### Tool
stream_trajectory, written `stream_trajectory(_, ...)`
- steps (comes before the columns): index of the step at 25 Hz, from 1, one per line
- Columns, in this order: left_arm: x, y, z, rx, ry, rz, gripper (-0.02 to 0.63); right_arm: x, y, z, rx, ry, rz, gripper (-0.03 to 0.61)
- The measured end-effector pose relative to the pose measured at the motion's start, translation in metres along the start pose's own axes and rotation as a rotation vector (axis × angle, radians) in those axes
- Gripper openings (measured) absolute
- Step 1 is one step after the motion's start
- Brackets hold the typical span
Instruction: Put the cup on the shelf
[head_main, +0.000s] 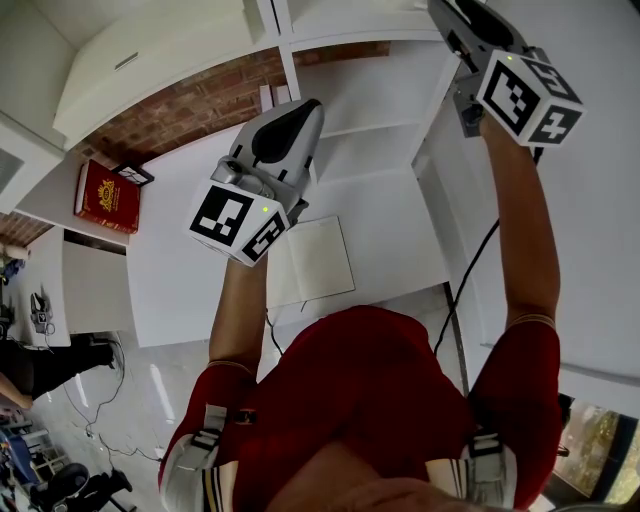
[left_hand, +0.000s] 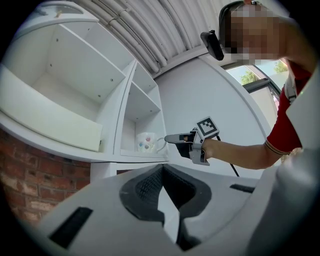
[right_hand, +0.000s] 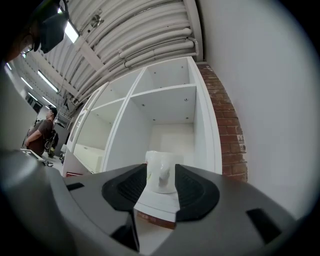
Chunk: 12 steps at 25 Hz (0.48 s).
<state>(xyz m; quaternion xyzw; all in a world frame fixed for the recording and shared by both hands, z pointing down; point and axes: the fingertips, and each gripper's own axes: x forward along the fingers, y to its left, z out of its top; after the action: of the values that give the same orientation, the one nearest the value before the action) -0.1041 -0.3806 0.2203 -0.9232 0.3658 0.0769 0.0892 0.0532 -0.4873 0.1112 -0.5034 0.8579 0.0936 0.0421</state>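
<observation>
A white cup (left_hand: 147, 142) with coloured dots stands upright in a lower compartment of the white shelf unit (left_hand: 142, 107), its handle towards my right gripper (left_hand: 171, 138). In the right gripper view the cup (right_hand: 161, 162) rests on the shelf board just beyond the fingertips. My right gripper (right_hand: 161, 172) is open, its pads standing wide on either side of the handle without pressing on it. My left gripper (left_hand: 163, 168) hangs lower, out in front of the shelf, shut and empty. In the head view the left gripper (head_main: 303, 112) is over the table.
A white table (head_main: 180, 280) below carries a red book (head_main: 107, 197) at its left and an open white notebook (head_main: 315, 260). A brick wall (head_main: 190, 105) backs the shelf. A cable (head_main: 470, 270) runs down on the right. A person (right_hand: 42, 135) stands far off.
</observation>
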Motion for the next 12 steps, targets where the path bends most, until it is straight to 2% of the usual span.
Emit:
stream_trajectory(6, 0.000, -0.011, 0.003, 0.003, -0.003, 0.009, 0.005, -0.035, 0.018, 0.001, -0.013, -0.049, 0.030, 0.166)
stream_trajectory(12, 0.000, -0.029, 0.002, -0.006, -0.008, 0.013, 0.005, -0.071, 0.048, -0.008, -0.028, -0.088, 0.075, 0.115)
